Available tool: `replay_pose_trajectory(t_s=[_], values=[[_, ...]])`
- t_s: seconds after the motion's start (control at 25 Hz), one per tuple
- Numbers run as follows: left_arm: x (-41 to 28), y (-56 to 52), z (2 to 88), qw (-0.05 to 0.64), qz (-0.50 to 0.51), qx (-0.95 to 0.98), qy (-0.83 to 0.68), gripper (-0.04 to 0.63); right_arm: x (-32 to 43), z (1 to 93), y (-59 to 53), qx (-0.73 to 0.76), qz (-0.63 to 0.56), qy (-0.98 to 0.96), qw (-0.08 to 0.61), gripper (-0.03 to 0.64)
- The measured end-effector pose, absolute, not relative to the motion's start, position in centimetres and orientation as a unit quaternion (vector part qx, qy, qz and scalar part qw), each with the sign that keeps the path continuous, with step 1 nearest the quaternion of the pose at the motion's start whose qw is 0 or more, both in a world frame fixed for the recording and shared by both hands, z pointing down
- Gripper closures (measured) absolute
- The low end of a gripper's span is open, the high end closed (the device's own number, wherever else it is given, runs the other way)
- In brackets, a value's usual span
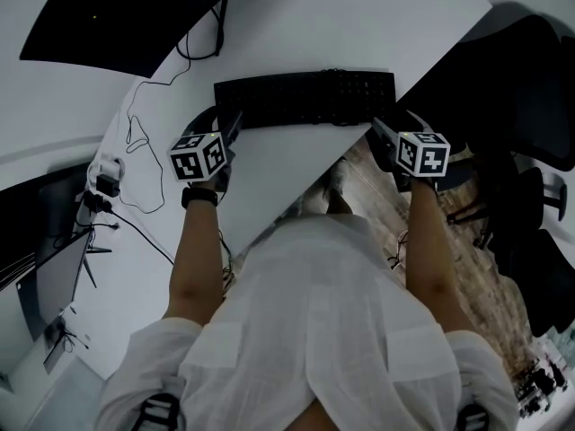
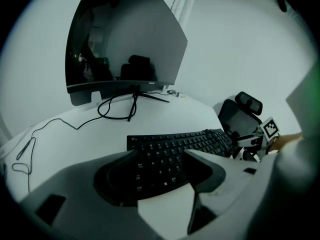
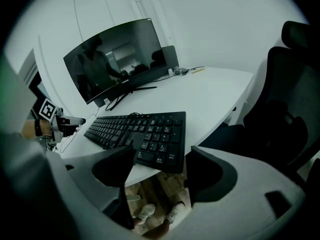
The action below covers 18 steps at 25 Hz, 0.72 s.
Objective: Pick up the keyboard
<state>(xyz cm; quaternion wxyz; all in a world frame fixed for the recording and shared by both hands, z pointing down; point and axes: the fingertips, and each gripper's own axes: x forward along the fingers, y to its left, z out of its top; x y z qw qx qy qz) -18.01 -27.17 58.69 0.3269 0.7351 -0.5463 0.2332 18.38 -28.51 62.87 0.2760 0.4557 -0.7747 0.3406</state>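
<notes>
A black keyboard [image 1: 305, 97] lies flat on the white desk [image 1: 296, 25], along its near angled edge. My left gripper [image 1: 229, 131] is at the keyboard's left end, and in the left gripper view its jaws stand open [image 2: 157, 166] with the keyboard's [image 2: 185, 141] left keys between them, a gap on each side. My right gripper [image 1: 382, 137] is at the right end. In the right gripper view it is open [image 3: 160, 164], straddling the keyboard's [image 3: 145, 129] near right corner, which overhangs the desk edge. Neither gripper's pads press on the keyboard.
A curved dark monitor [image 1: 117, 16] stands behind the keyboard, with black cables [image 1: 144, 133] trailing left to a plug [image 1: 106, 182]. A second screen [image 1: 54, 277] sits lower left. A black office chair [image 1: 530, 88] stands right of the desk. The person's shoes [image 3: 145, 211] are on the wooden floor below.
</notes>
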Motion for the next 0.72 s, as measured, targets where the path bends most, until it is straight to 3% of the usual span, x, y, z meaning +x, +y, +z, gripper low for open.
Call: replay_pose_trajectory(t_s=[0.2, 0.72], values=[[-19.0, -27.7, 60.5, 0.348, 0.262, 0.723, -0.536, 0.268, 18.2, 63.8, -29.0, 0.448, 0.355, -0.772, 0.276, 0.229], [-19.0, -28.6, 64.5, 0.410, 0.280, 0.710, -0.499, 0.239, 17.5, 65.9, -29.5, 0.424, 0.405, -0.765, 0.267, 0.219]])
